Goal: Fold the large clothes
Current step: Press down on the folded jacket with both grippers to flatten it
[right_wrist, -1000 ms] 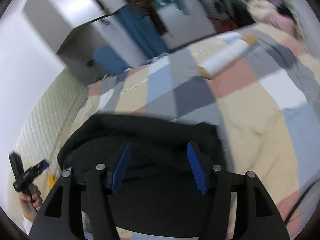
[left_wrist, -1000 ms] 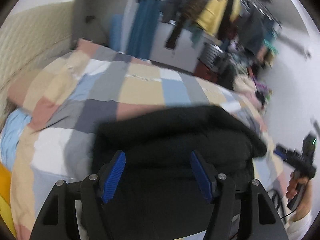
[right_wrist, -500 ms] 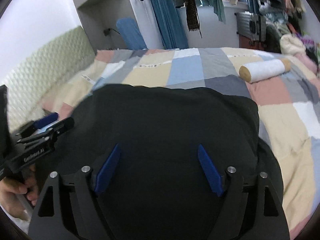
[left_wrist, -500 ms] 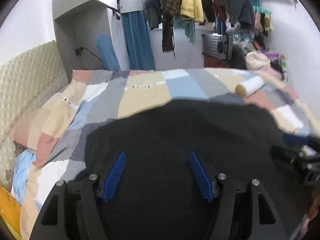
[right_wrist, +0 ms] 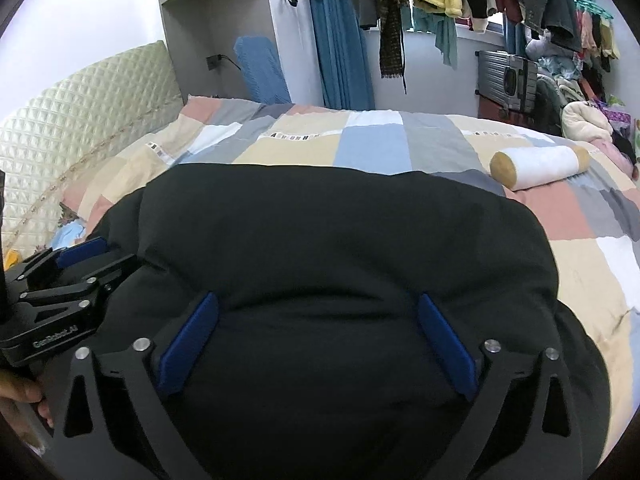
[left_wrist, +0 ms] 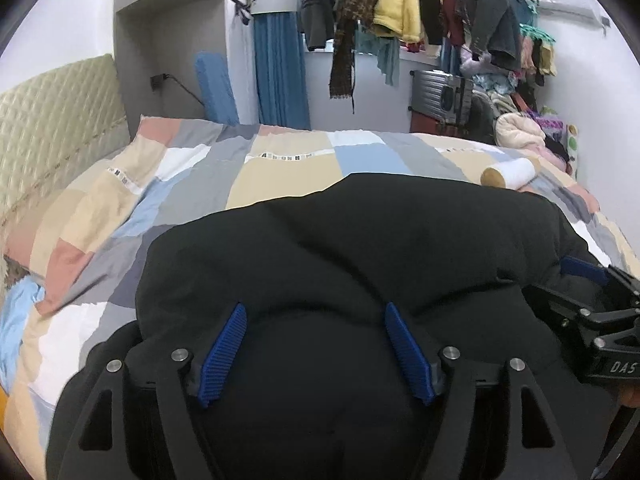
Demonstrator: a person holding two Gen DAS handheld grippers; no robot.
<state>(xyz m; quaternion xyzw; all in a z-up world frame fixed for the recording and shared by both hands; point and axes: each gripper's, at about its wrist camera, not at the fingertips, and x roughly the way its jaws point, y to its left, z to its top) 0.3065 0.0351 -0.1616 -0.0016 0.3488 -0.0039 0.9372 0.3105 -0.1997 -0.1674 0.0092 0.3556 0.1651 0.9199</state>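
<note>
From the left wrist view, the black garment point(left_wrist: 360, 248) now fills much more of the frame than a second ago; I judge a fold was carried over. My left gripper point(left_wrist: 316, 344) has its jaws apart, the cloth bulging between them on the patchwork bed point(left_wrist: 280, 168).

From the right wrist view, the right gripper point(right_wrist: 316, 336) is also spread wide, fabric between the blue pads point(right_wrist: 188, 344), nothing pinched.

Bulky black garment point(left_wrist: 360, 248) on bed

The black garment point(left_wrist: 360, 264) runs off the lower edge in both views and hides the near part of the bed point(right_wrist: 384, 140); the right gripper point(left_wrist: 592, 304) is cut by the left view's frame edge.
</note>
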